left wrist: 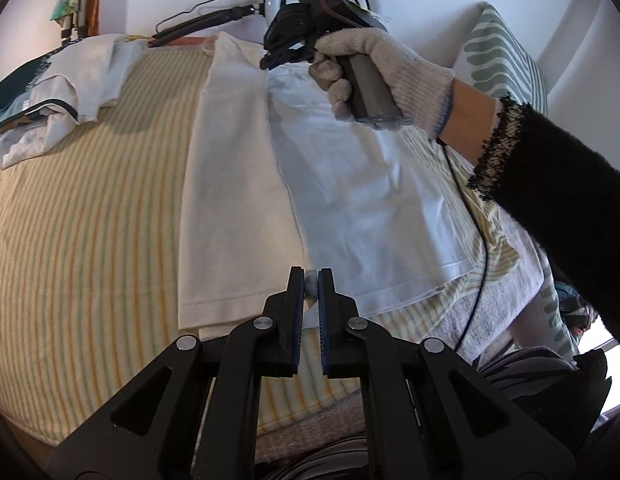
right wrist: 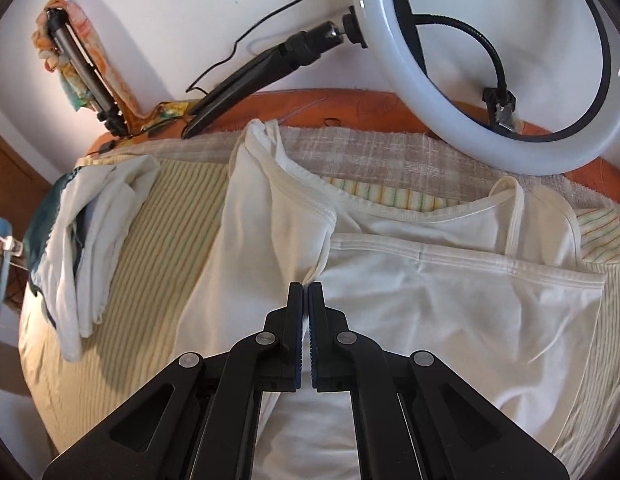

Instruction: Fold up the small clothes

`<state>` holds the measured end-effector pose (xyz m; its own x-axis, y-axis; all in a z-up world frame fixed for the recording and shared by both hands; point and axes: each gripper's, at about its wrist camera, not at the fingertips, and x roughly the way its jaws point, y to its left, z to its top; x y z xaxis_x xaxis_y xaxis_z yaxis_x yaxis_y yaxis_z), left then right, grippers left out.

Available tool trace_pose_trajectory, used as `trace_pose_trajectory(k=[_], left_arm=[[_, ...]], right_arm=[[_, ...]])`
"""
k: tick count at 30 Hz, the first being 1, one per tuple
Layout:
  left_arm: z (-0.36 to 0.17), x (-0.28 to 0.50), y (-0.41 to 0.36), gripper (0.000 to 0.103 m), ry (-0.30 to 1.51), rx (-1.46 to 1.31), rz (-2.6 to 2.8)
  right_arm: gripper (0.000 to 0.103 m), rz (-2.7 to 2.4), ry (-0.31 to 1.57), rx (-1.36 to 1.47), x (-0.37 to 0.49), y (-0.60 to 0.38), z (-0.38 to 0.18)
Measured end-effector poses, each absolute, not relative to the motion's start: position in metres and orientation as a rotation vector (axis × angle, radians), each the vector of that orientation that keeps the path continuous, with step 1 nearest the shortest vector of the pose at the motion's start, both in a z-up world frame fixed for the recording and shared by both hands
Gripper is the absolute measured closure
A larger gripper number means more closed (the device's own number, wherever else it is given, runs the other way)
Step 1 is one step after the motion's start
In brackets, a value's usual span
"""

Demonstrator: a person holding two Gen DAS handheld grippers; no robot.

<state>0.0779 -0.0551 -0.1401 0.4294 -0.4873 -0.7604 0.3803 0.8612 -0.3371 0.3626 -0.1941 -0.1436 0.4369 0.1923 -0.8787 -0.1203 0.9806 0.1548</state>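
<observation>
A white sleeveless top (left wrist: pixel 350 184) lies flat on a yellow-striped cloth (left wrist: pixel 89 220), its left side folded over as a cream panel (left wrist: pixel 229 184). My left gripper (left wrist: pixel 310 276) is shut at the hem end of the fold edge, with a bit of white fabric pinched between its pads. At the top's far end, a gloved hand (left wrist: pixel 374 68) holds my right gripper (left wrist: pixel 269 62). In the right wrist view, the right gripper (right wrist: pixel 307 286) is shut on a fold of the top (right wrist: pixel 430 308) just below the armhole. The straps (right wrist: pixel 514 216) lie toward the ring light.
A pile of white and teal clothes (right wrist: pixel 89 240) sits at the left of the cloth. A ring light (right wrist: pixel 390 92) on a black stand leans over the far edge. A green patterned cushion (left wrist: pixel 502 52) and a black cable (left wrist: pixel 480 240) lie at the right.
</observation>
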Motion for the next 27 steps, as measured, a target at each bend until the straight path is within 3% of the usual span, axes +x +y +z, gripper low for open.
trace_pose_trajectory(k=[4, 13, 27], left_arm=[[-0.136, 0.076, -0.055, 0.100, 0.973, -0.130, -0.537], [-0.122, 0.065, -0.050, 0.100, 0.930, -0.137, -0.560], [-0.127, 0.065, -0.115, 0.100, 0.947, -0.009, -0.642]], right_arm=[[0.100, 0.199, 1.120, 0.048, 0.367, -0.192, -0.149], [0.074, 0.220, 1.075, 0.021, 0.352, -0.205, -0.132], [0.073, 0.204, 1.021, -0.032, 0.299, -0.265, -0.084]])
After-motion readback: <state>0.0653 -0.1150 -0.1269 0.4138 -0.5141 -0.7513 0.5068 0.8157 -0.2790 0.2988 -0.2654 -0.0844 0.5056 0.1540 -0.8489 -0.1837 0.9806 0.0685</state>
